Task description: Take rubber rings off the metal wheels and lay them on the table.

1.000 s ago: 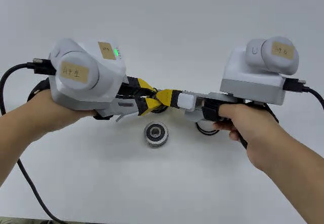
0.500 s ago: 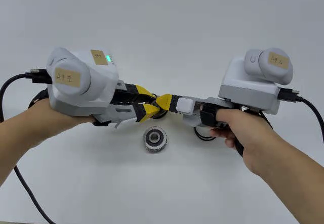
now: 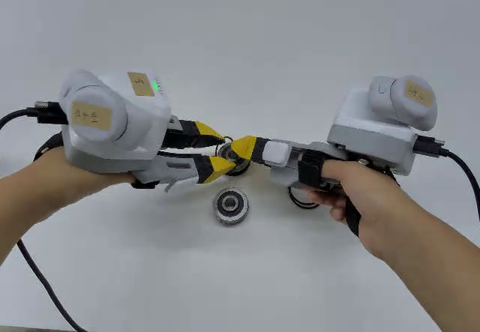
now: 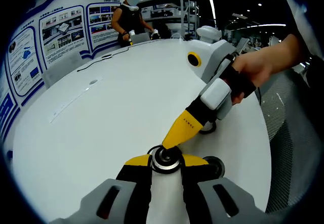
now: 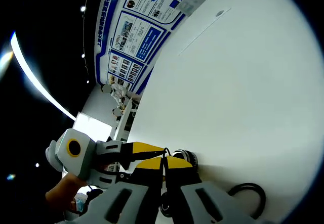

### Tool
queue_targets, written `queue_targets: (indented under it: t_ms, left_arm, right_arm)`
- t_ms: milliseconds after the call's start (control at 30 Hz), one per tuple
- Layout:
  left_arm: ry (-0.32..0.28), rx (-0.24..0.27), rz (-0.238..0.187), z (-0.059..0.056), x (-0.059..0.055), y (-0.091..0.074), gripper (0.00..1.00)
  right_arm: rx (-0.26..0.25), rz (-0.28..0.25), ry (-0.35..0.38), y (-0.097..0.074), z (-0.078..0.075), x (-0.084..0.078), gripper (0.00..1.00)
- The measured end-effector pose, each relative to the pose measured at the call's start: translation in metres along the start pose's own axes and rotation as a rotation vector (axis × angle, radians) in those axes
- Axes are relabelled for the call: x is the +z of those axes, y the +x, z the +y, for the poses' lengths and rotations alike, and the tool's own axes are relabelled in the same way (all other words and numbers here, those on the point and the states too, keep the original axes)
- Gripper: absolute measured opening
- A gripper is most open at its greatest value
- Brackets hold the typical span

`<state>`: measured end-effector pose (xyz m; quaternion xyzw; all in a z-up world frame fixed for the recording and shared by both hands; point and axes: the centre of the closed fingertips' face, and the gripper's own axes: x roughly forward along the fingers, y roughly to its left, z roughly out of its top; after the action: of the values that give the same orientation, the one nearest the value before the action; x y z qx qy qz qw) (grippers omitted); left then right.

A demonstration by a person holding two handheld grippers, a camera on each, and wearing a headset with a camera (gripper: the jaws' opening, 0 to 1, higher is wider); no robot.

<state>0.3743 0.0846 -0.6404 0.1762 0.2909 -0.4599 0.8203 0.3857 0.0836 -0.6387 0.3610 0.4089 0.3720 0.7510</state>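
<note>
Jaws of my left gripper (image 3: 223,152) are gripping a metal wheel (image 4: 167,159): they are standing partly apart, as wide as the wheel, one yellow tip pressing on each side of it and holding it just above the table (image 3: 247,62). Over the last second little is changing here. The picture is sliding because my head is moving, but the two grippers are staying joined at this same wheel. The left one is only rolling a little, so its jaws are showing more plainly. I am taking that to mean the peel is still under way, with this wheel's rubber not yet off.

Just below the meeting point, a second wheel (image 3: 231,204) is lying flat on the table, apart from both grippers. It is sitting where it was a second ago, and I am judging it to be waiting its turn.

Further right, my right gripper (image 5: 163,165) is coming in from the opposite side. Its jaws are closed down to a thin slit and their tips are touching the rim of the clamped wheel. Whether they are pinching the rubber's edge I cannot tell, since the contact is too small to make out.

Beneath my right hand (image 3: 352,189), one black rubber ring (image 5: 247,185) is already lying loose on the table.
</note>
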Motion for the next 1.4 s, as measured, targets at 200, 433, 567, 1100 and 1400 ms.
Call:
queue_targets:
  t_ms: [200,433,567,1100,1400]
  left_arm:
    - [-0.005,0.055,-0.024,0.008,0.005,-0.011,0.37]
    - [-0.021,0.127,-0.045,0.021,0.009,-0.023,0.50]
    - [-0.036,0.142,-0.060,0.022,0.014,-0.028,0.57]
    - [0.009,0.141,-0.054,0.003,0.019,-0.032,0.69]
    - [-0.007,0.142,-0.050,-0.001,0.014,-0.037,0.70]
  right_arm:
    - [0.013,-0.034,0.020,-0.009,0.006,0.007,0.03]
    - [-0.010,-0.090,0.056,-0.033,-0.005,0.016,0.03]
    - [-0.032,-0.128,0.091,-0.052,-0.015,0.018,0.03]
    - [-0.141,-0.149,0.163,-0.097,-0.048,-0.006,0.03]
    - [-0.229,-0.138,0.117,-0.102,-0.065,-0.014,0.03]
